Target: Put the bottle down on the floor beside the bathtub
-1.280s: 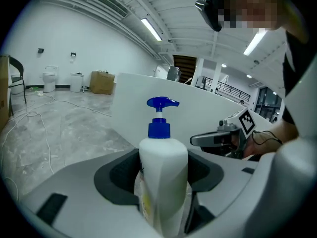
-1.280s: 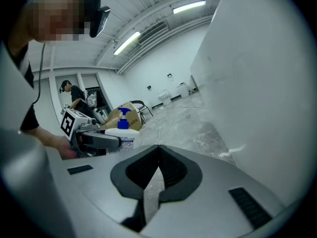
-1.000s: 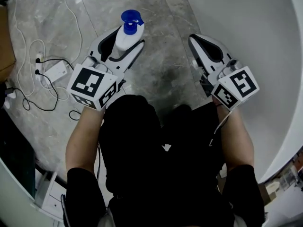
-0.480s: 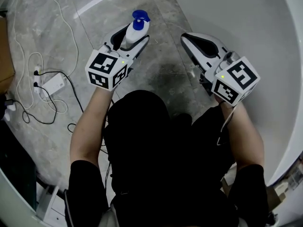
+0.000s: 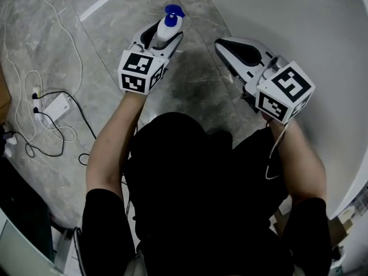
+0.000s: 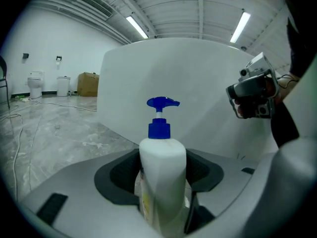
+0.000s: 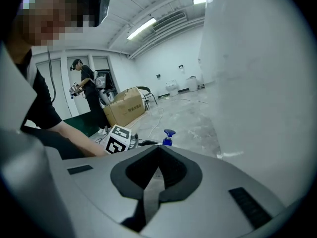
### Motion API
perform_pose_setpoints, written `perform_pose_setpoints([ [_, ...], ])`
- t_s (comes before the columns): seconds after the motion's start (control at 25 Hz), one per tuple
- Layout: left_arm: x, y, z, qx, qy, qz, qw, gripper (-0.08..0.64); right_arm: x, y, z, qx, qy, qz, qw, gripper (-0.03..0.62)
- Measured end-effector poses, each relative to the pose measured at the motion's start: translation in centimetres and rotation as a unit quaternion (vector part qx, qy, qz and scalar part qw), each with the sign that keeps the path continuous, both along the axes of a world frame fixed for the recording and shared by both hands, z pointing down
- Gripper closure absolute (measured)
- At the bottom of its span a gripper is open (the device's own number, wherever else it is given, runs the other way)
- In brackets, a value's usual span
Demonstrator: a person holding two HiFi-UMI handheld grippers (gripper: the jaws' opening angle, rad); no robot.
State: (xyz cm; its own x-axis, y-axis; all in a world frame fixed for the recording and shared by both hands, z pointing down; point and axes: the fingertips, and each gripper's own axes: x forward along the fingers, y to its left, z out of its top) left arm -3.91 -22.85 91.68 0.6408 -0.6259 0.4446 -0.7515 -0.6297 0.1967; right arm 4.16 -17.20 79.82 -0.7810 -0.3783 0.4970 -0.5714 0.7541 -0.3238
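Observation:
A white bottle (image 5: pixel 165 32) with a blue pump head (image 5: pixel 173 11) stands upright between the jaws of my left gripper (image 5: pixel 163 37), which is shut on it above the grey marble floor (image 5: pixel 195 91). In the left gripper view the bottle (image 6: pixel 162 177) fills the gap between the dark pads, with the white bathtub wall (image 6: pixel 198 78) right behind it. My right gripper (image 5: pixel 222 43) hovers beside the bathtub (image 5: pixel 299 33), shut and holding nothing. Its view shows the jaws (image 7: pixel 158 150) closed, with the pump head (image 7: pixel 168 133) beyond them.
White cables and a power strip (image 5: pixel 50 106) lie on the floor at the left. In the right gripper view a cardboard box (image 7: pixel 126 108) and another person (image 7: pixel 86 90) stand far off. The tub wall (image 7: pixel 262 73) curves close on the right.
My left gripper has carried the bottle forward and to the right, closer to the tub. The right gripper has shifted slightly forward and left and stays shut.

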Motion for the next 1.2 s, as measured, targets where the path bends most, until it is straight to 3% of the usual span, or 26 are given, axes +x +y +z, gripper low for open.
perform_pose_setpoints([
  [0.16, 0.1, -0.8, 2.8, -0.012, 0.008, -0.035, 0.9993, 0.29, 0.9, 0.0, 0.2, -0.027, -0.02, 0.029, 0.999, 0.563],
  [0.28, 0.0, -1.1, 3.9, -0.017, 0.013, -0.06, 0.998, 0.291, 0.8, 0.3, 0.3, -0.02, -0.001, 0.019, 1.0, 0.563],
  [0.6, 1.6, -0.3, 5.7, -0.007, -0.011, -0.041, 0.9991, 0.291, 1.4, 0.6, 2.1, -0.022, 0.052, 0.016, 0.998, 0.563],
  [0.88, 1.2, -0.8, 6.0, 0.015, -0.015, -0.055, 0.9983, 0.291, 1.1, 1.2, 3.1, -0.012, 0.086, -0.005, 0.996, 0.563],
  [1.2, 2.3, -0.2, 7.2, 0.019, -0.026, -0.034, 0.9989, 0.293, 1.2, 2.2, 3.4, -0.017, 0.082, -0.021, 0.996, 0.563],
])
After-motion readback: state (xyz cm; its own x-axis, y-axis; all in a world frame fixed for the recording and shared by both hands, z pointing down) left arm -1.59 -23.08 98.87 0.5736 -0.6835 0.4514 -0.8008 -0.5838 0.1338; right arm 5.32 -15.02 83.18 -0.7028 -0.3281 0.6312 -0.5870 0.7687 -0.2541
